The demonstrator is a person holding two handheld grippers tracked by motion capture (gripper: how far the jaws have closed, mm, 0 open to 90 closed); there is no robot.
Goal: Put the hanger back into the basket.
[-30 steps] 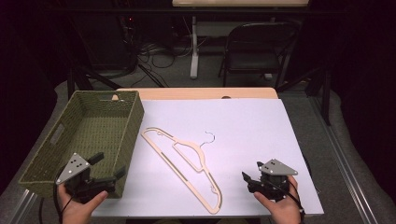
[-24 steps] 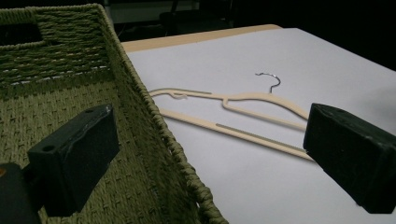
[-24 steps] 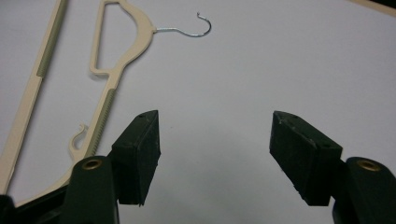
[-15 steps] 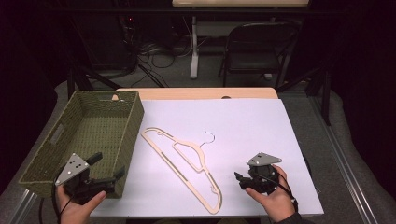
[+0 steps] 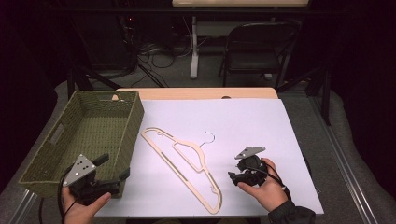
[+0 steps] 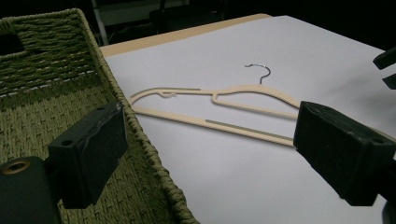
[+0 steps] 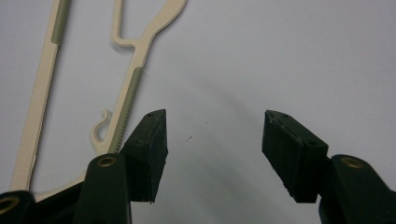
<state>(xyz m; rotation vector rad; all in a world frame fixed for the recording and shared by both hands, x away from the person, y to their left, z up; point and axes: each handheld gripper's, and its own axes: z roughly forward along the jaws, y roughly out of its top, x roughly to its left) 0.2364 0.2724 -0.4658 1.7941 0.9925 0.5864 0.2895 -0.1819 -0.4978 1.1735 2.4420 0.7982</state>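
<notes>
Lab/recording setup – dark backdrop, floor cables (image 5: 154,51), folding chair (image 5: 254,51), white-covered table (image 5: 261,121), equip. stand legs (image 5: 194,46)

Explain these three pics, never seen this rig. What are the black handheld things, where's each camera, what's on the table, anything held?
No robot here: a person holds a two-jaw gripper in each hand. The high view looks down from above the person's side of the table; the left gripper is at its lower left and the right gripper at its lower right. The other two pictures come from cameras riding on the grippers, looking along their black jaws. On the white table cover lie a cream clothes hanger with a metal hook and, to its left, a green woven basket. Both grippers have their jaws apart and hold nothing. The right one points down beside the hanger's near end; the left one is at the basket's near corner.
</notes>
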